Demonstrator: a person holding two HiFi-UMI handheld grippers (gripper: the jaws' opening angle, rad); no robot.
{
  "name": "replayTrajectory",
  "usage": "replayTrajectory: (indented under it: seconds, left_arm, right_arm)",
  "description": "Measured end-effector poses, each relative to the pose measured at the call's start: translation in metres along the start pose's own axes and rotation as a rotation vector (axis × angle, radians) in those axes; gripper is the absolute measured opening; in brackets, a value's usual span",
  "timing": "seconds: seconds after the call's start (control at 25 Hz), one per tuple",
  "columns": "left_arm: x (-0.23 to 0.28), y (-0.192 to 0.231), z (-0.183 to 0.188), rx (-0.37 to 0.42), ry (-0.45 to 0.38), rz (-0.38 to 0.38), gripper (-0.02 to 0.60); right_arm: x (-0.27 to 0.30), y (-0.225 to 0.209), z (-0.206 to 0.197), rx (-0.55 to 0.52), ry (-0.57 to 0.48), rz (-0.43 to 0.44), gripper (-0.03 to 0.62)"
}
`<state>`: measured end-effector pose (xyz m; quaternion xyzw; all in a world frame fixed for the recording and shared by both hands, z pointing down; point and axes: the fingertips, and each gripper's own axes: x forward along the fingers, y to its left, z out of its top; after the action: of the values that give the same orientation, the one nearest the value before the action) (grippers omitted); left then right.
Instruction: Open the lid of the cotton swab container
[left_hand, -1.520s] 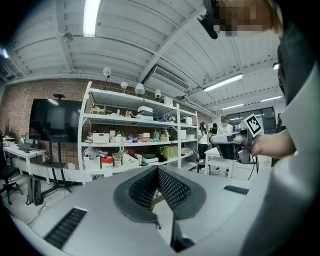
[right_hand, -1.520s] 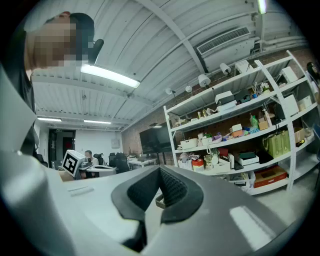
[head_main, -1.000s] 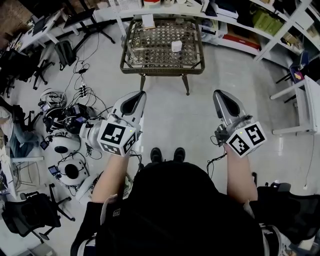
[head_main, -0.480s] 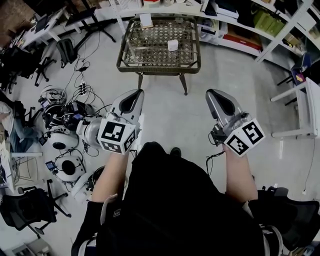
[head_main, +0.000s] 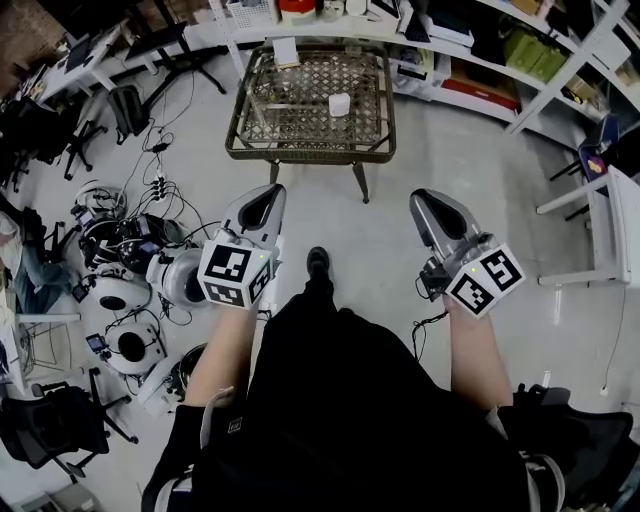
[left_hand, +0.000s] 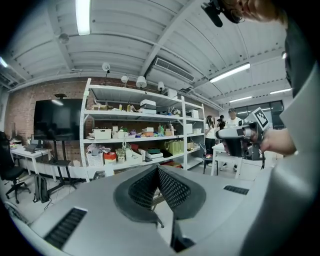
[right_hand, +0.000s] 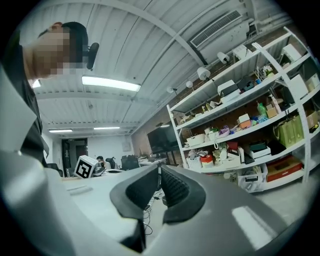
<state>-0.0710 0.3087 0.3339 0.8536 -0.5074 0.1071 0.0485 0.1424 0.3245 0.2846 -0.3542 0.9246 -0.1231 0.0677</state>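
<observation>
**Head view.** A person in black clothes stands on a smooth grey floor (head_main: 470, 170), and one black shoe (head_main: 317, 262) pokes out in front. Both bare forearms reach forward, side by side and well apart. Each holds one grey, pointy hand-held gripper with a white cube of black square marks on it. The left hand-held gripper (head_main: 266, 192) and the right hand-held gripper (head_main: 420, 200) both point at a small worktop (head_main: 248, 140) farther ahead. The worktop is a brown woven square. On it stands one small, round white tub, the cotton swab container (head_main: 339, 104), near the middle with its lid on. It is well apart from both hand-held grippers. A small white card (head_main: 287, 50) stands near the back edge. Tangled black cables (head_main: 150, 180) lie on the floor to the left.

**Left gripper view.** The two bumpy black pads (left_hand: 172, 187) are pressed together, and nothing is between them. Tall white shelves (left_hand: 135, 127) full of little things stand ahead, beside one black screen (left_hand: 56, 120).

**Right gripper view.** The black ribbed pads (right_hand: 172, 189) are a thin crack apart. The jaws have just been opening, and nothing is between them. The other hand-held gripper's marked cube (right_hand: 86, 166) shows at the left, and white shelves (right_hand: 240, 135) at the right.
</observation>
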Motion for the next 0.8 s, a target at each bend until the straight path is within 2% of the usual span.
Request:
replayTrajectory:
  seconds: [0.28, 0.52, 0.8]
  left_arm:
    - [0.06, 0.041, 0.0, -0.009, 0.02, -0.041, 0.005]
    - [0.115, 0.086, 0.002, -0.01, 0.042, -0.091, 0.005]
    - [0.164, 0.129, -0.002, -0.054, 0.044, -0.139, 0.005]
  right_arm:
    - [0.049, -0.041, -0.012, 0.033, 0.046, -0.022, 0.028]
    - [0.117, -0.078, -0.005, 0.03, 0.063, -0.036, 0.029]
    - [0.176, -0.108, 0.002, 0.024, 0.092, -0.069, 0.031]
